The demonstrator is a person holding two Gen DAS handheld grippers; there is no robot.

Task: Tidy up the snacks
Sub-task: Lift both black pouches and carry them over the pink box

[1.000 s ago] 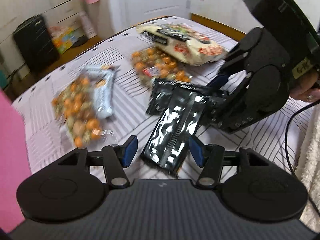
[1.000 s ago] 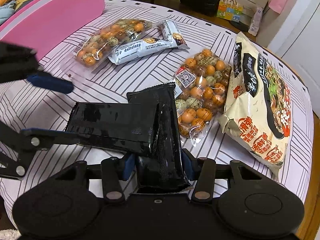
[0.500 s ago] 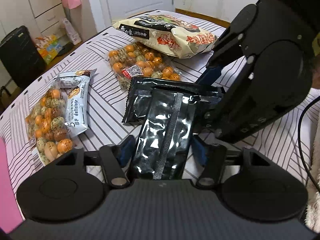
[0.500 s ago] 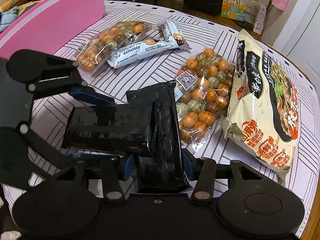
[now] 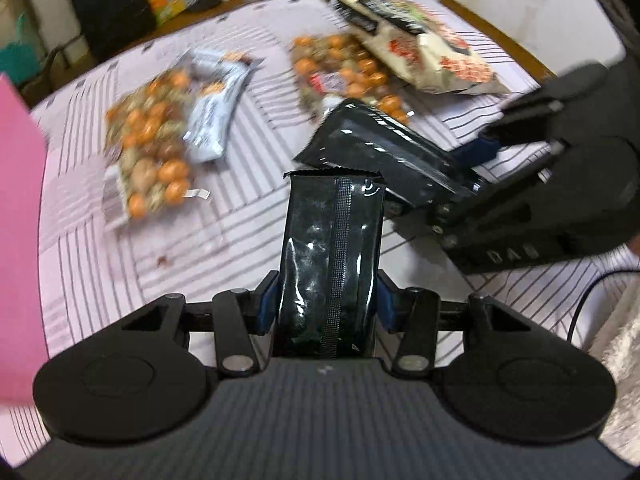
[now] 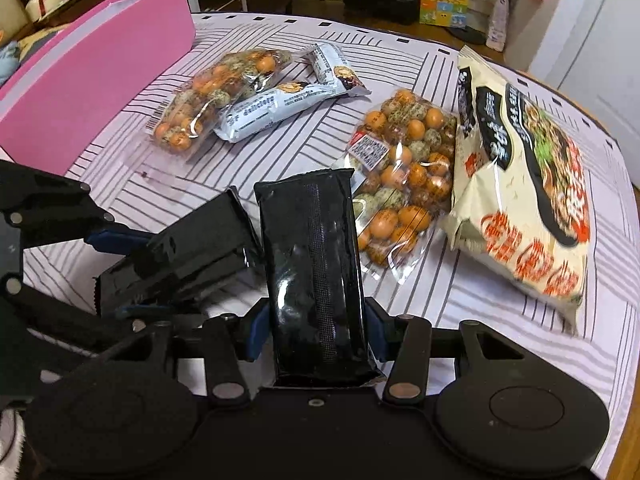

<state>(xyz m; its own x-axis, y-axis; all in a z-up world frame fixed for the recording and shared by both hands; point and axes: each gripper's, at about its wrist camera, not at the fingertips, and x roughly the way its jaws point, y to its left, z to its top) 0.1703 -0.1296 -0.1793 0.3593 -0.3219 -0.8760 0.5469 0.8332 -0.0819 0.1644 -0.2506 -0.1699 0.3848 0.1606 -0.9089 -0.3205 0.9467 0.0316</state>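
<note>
black snack packs in both my grippers right now: left gripper (image 5: 326, 306) is clamped on one black pack (image 5: 330, 264) and right gripper (image 6: 316, 330) is clamped on the other black pack (image 6: 314, 276), both lifted off the striped tablecloth (image 6: 460, 304) and nearly touching at their far ends. rest of the snacks are on the cloth: two bags of orange nuts (image 6: 404, 168), white bars (image 6: 268, 108) and a big noodle bag (image 6: 528, 184), with a pink box (image 6: 92, 80) at the left edge.
</note>
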